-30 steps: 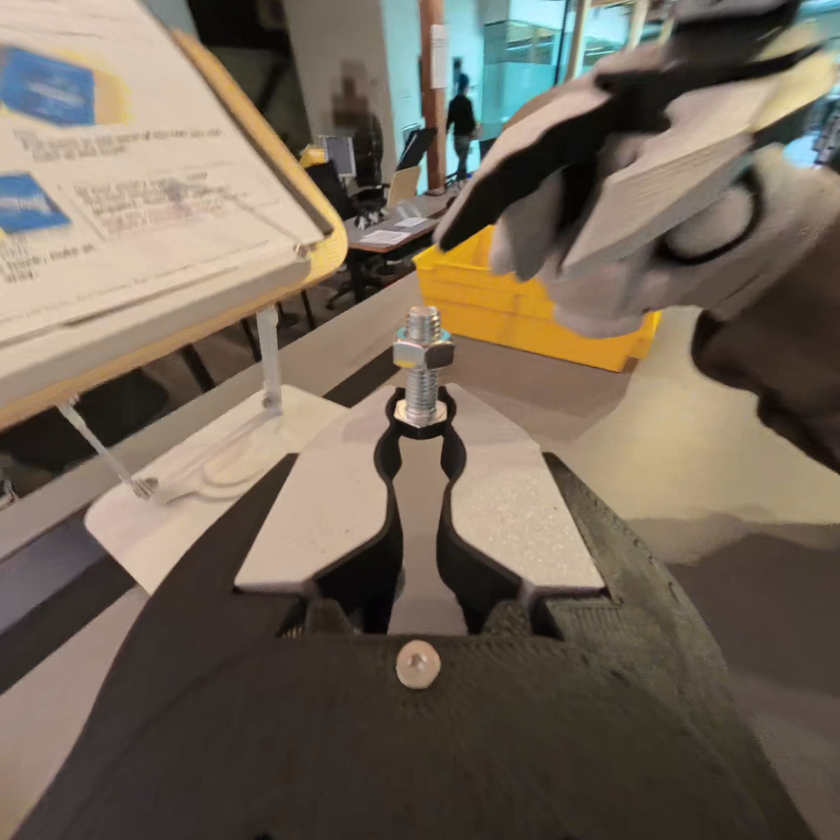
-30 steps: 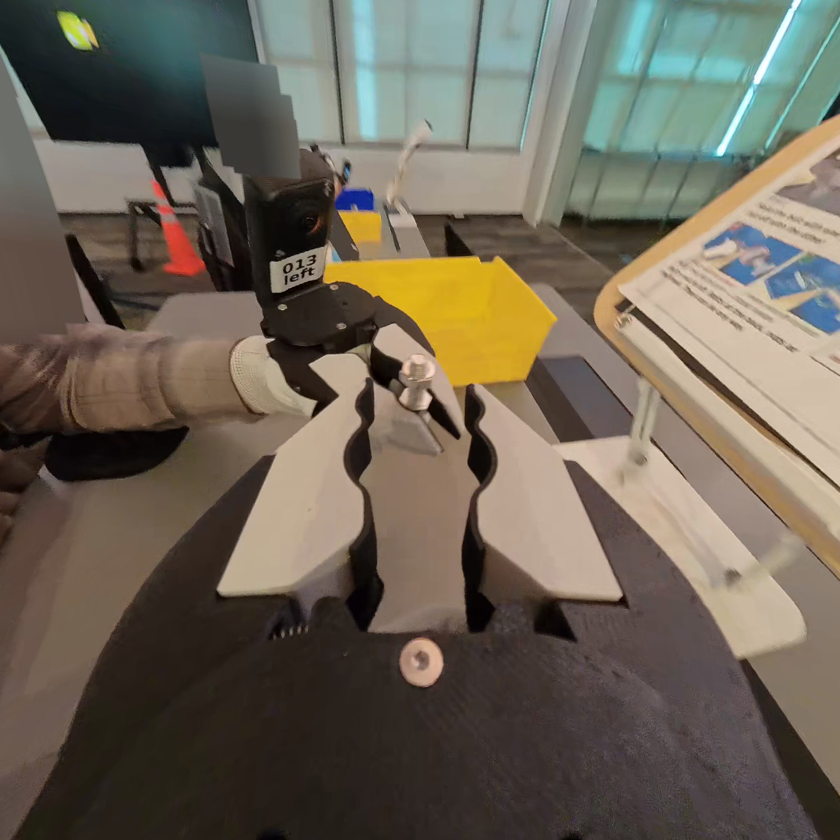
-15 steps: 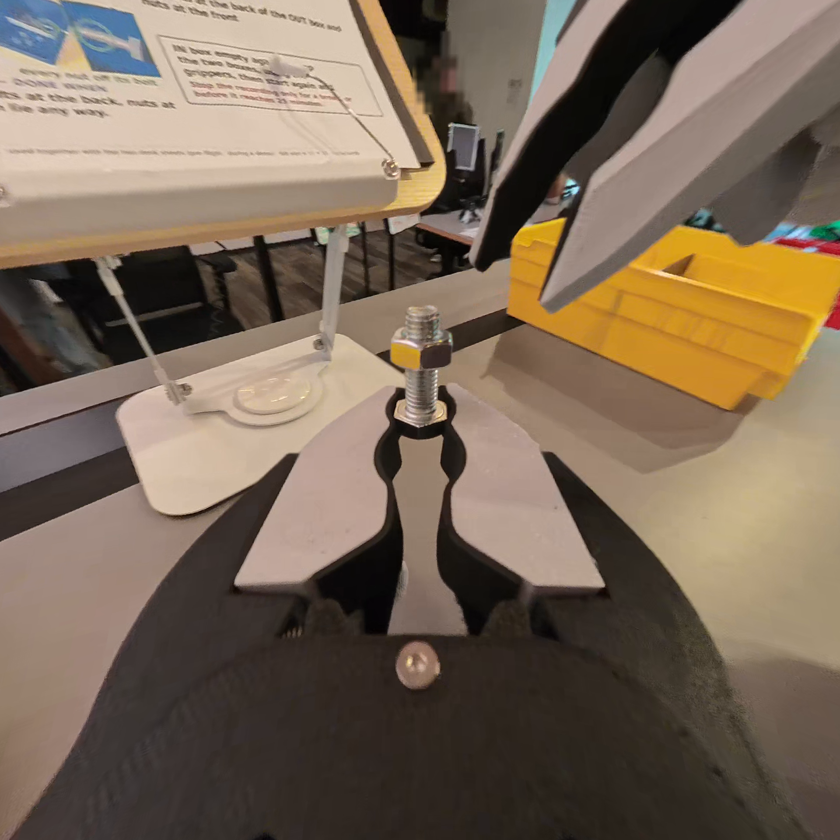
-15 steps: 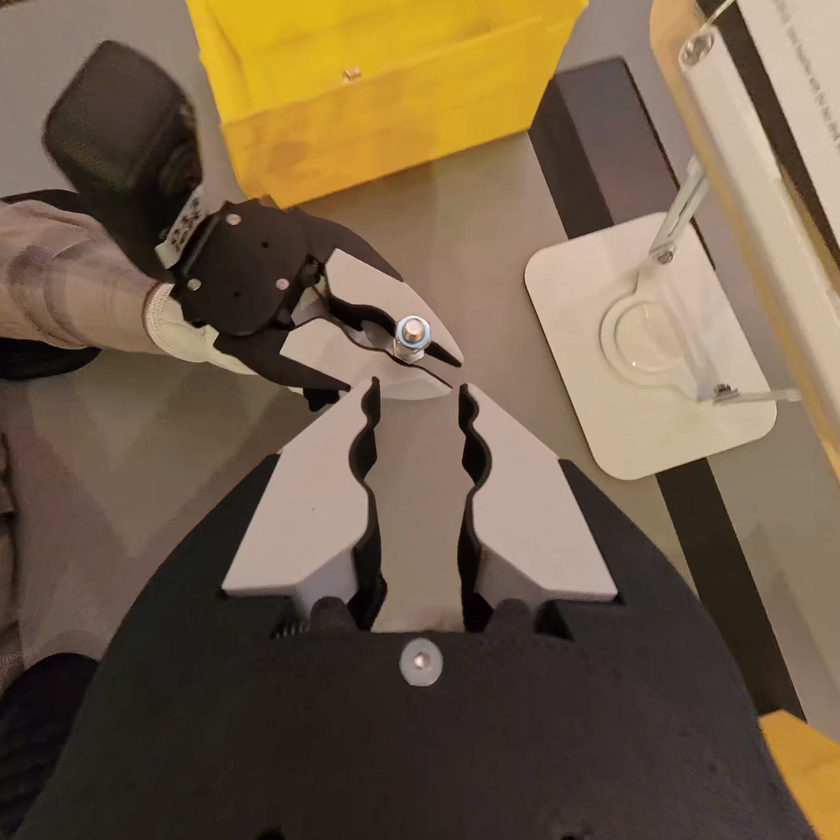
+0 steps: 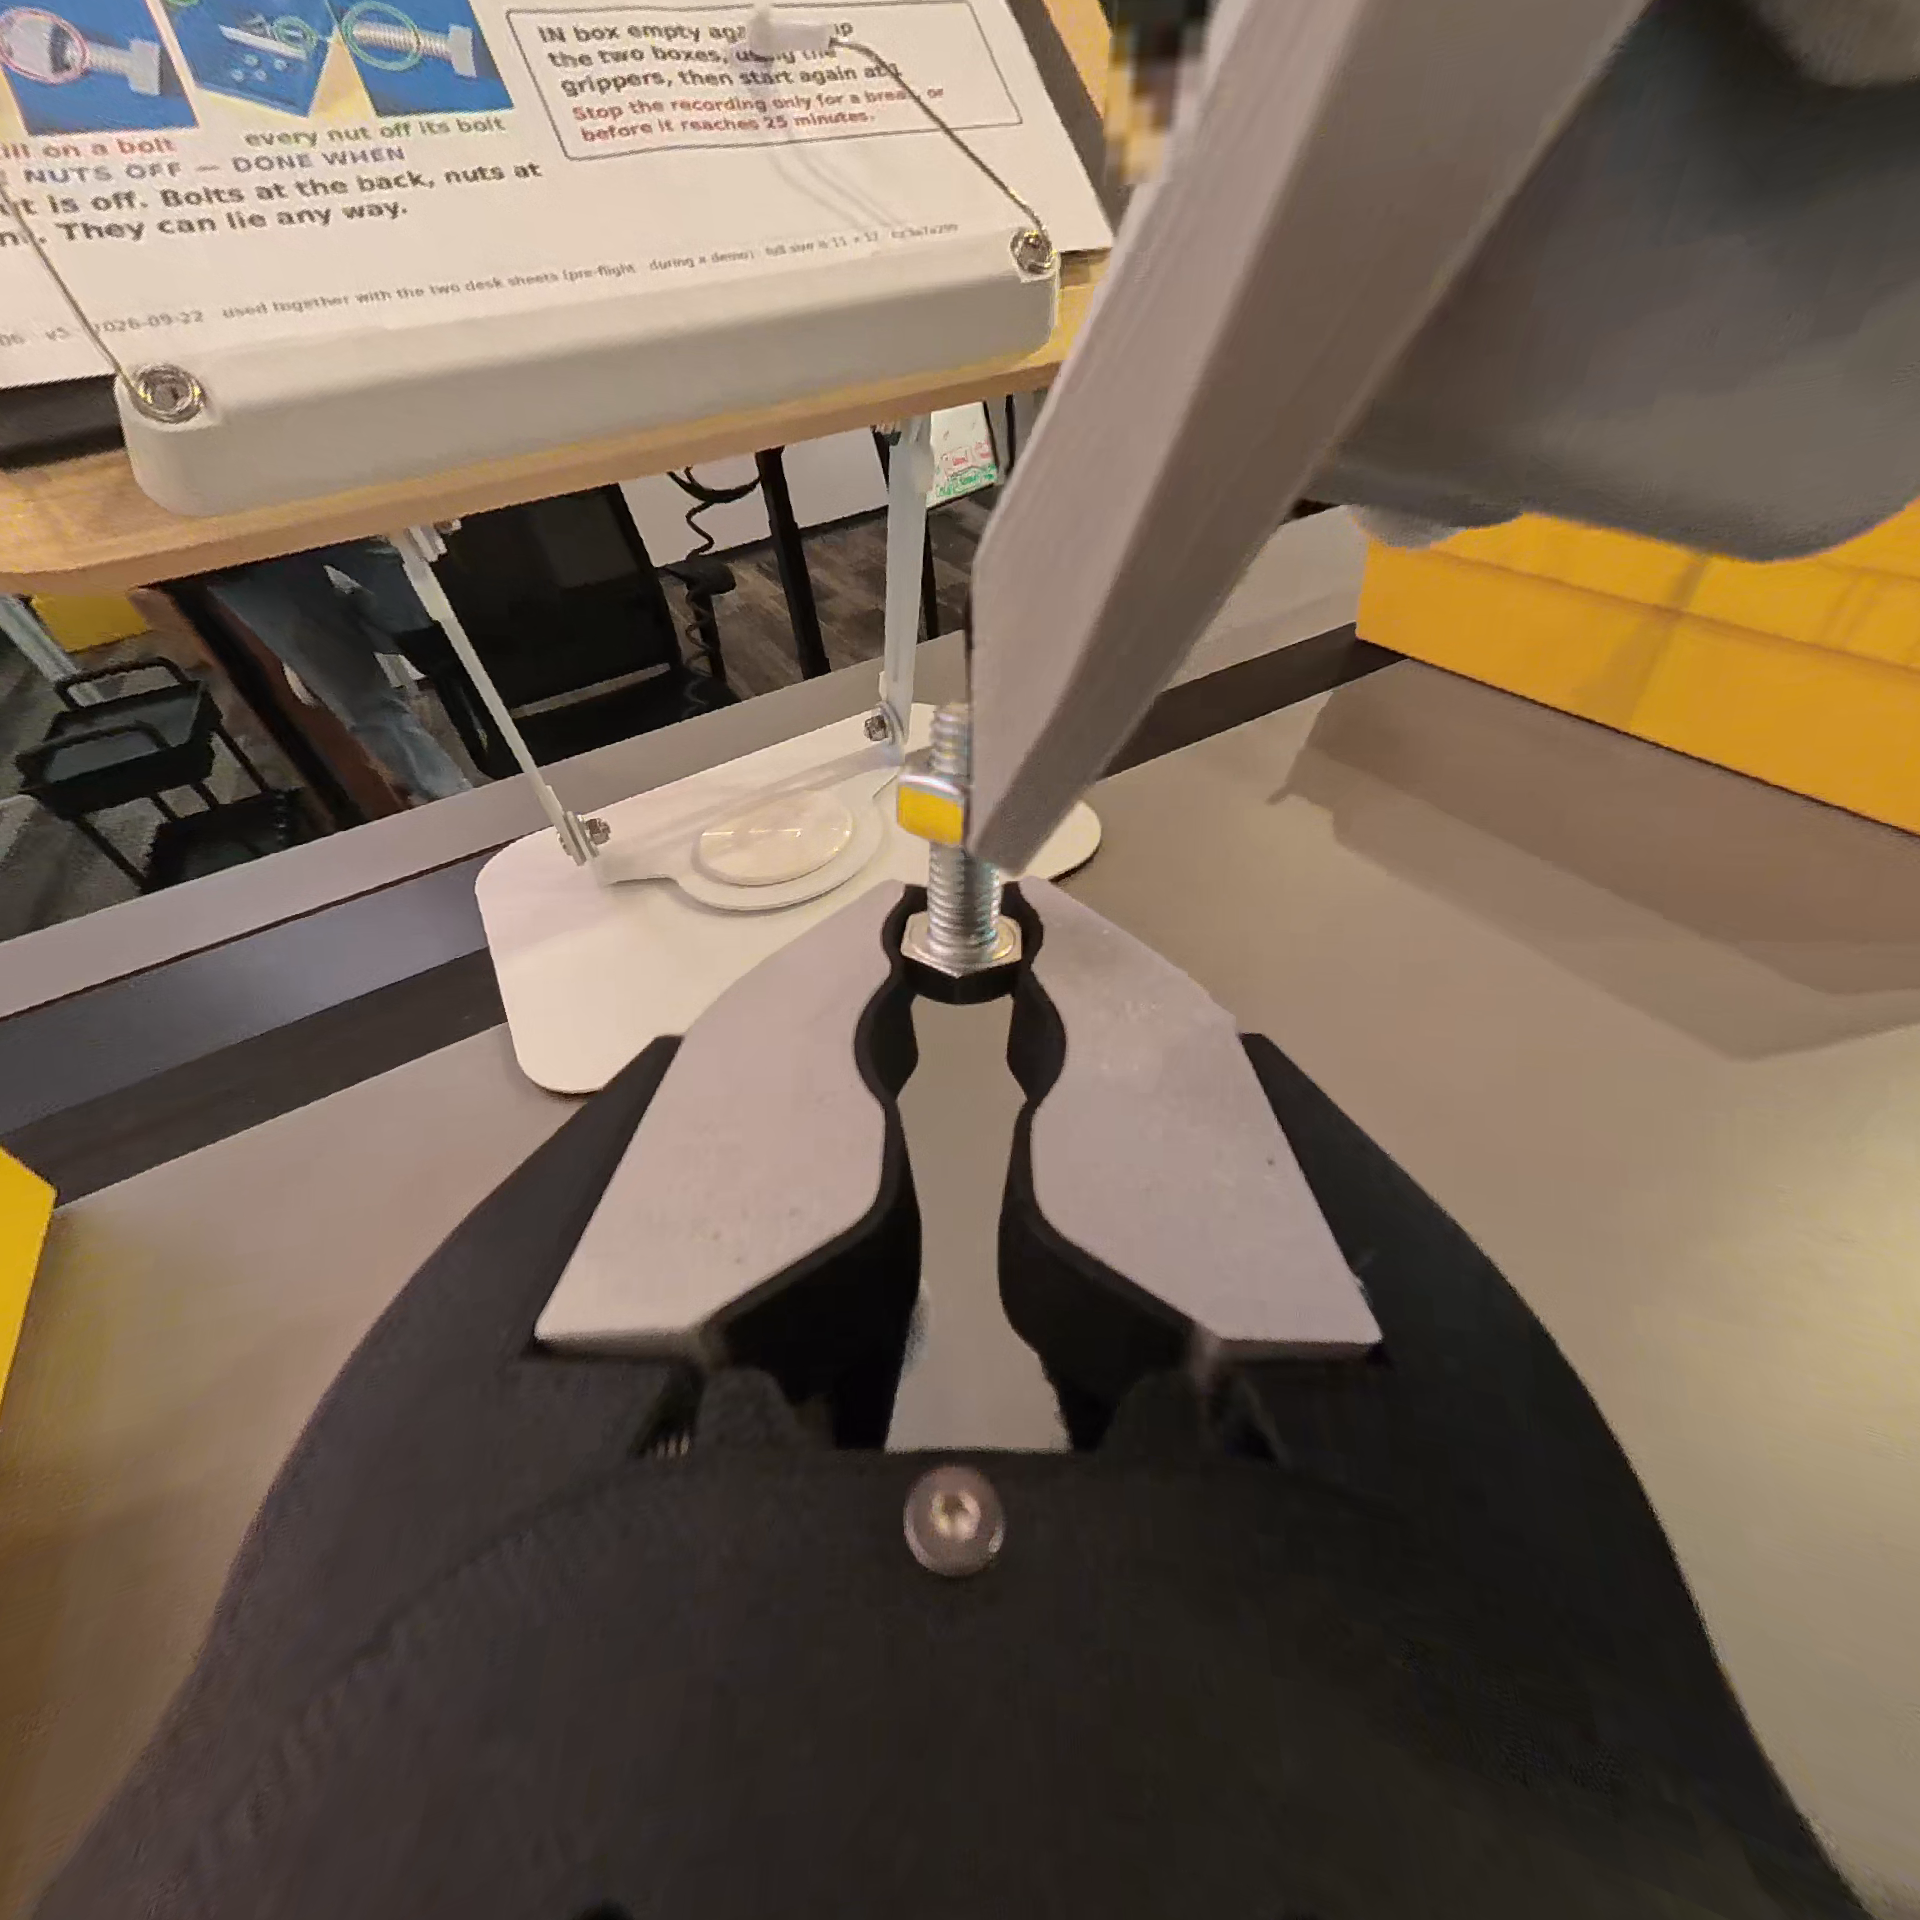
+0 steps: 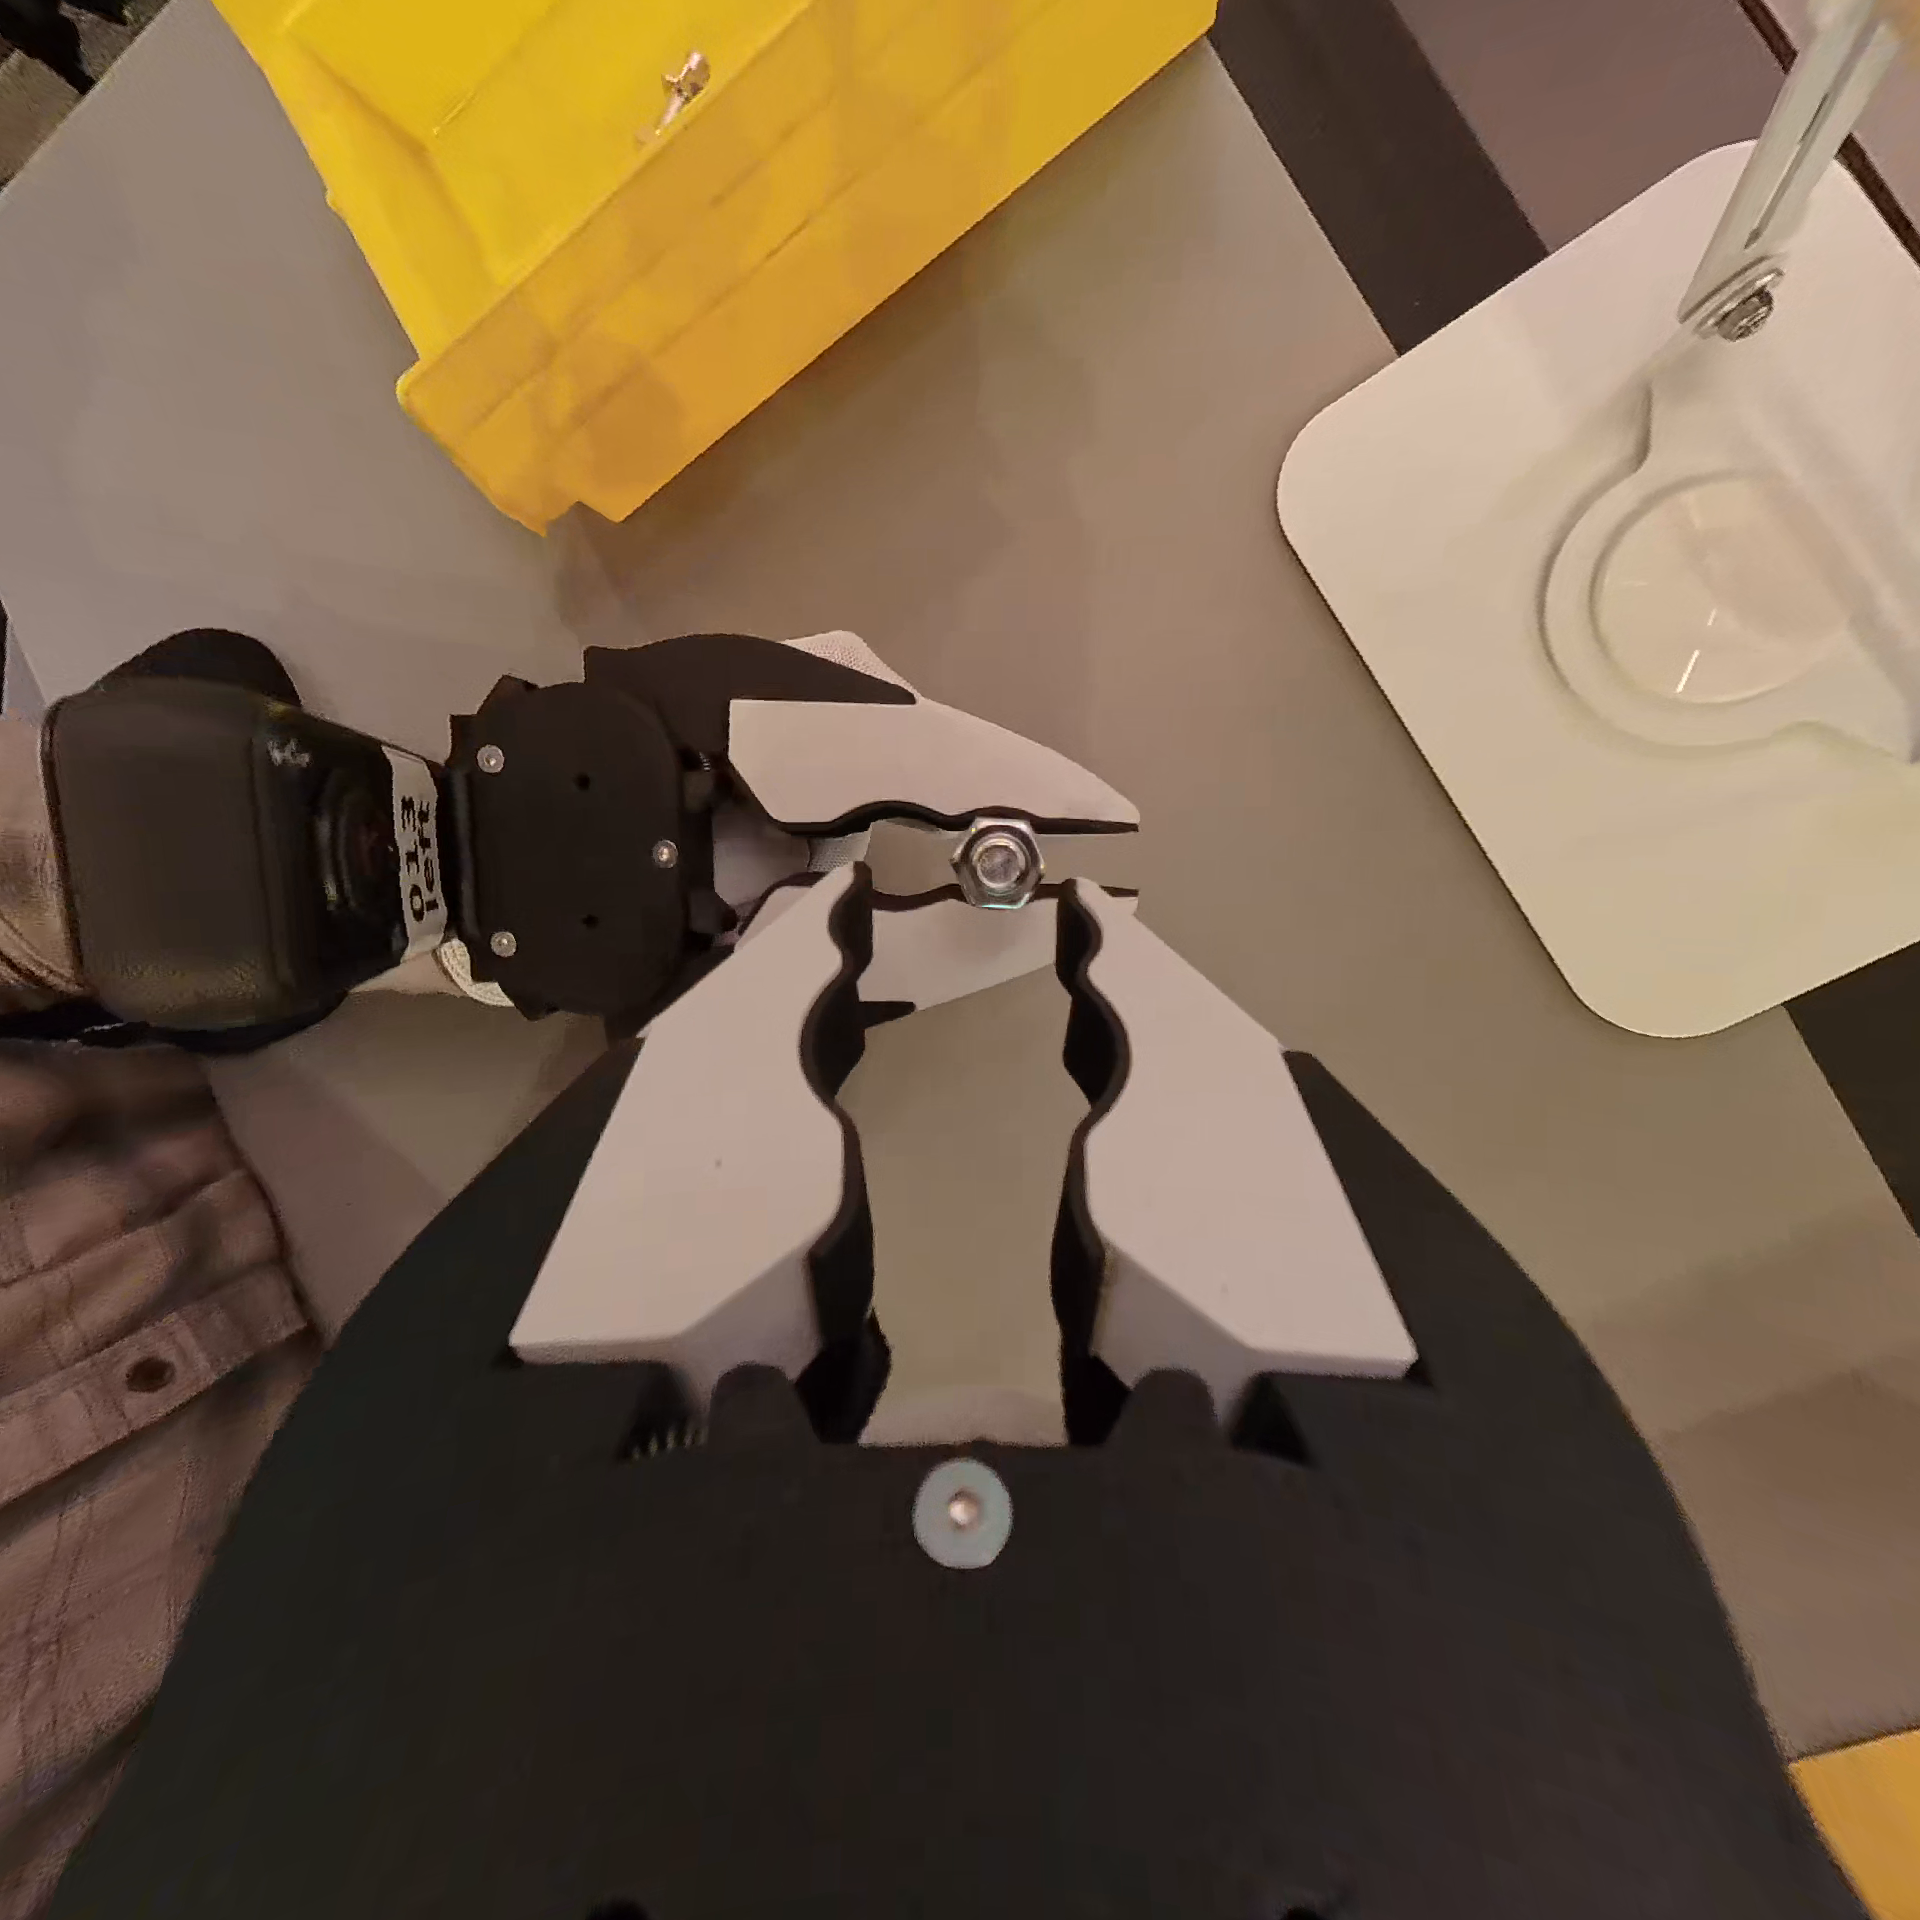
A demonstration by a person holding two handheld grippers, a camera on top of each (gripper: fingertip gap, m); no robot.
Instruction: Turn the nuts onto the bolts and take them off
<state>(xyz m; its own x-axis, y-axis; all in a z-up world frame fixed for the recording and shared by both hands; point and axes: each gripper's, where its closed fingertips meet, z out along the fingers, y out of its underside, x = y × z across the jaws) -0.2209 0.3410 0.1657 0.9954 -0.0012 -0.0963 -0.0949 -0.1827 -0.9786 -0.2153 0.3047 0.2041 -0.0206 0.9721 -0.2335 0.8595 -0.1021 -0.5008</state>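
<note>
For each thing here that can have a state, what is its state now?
left gripper: shut on the bolt's head
bolt: upright, thread pointing up
nut: threaded on the bolt, near its top
right gripper: open, its fingers either side of the nut
yellow bin: open-topped, one small metal part inside

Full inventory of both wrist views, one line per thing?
bolt: 1, silver, upright, head clamped in the left hand-held gripper's tips
nut: 1, silver, threaded on near the bolt's top
bin: 1, yellow, on the table beyond the left gripper; small metal hardware inside
table: 1, grey
stand base: 1, white, right of the bolt in the right view
instruction sheet: 1, white, on the tilted stand board
left hand-held gripper: shut on bolt
right hand-held gripper: open, above, straddling the nut
sleeve: plaid, lower left
</note>
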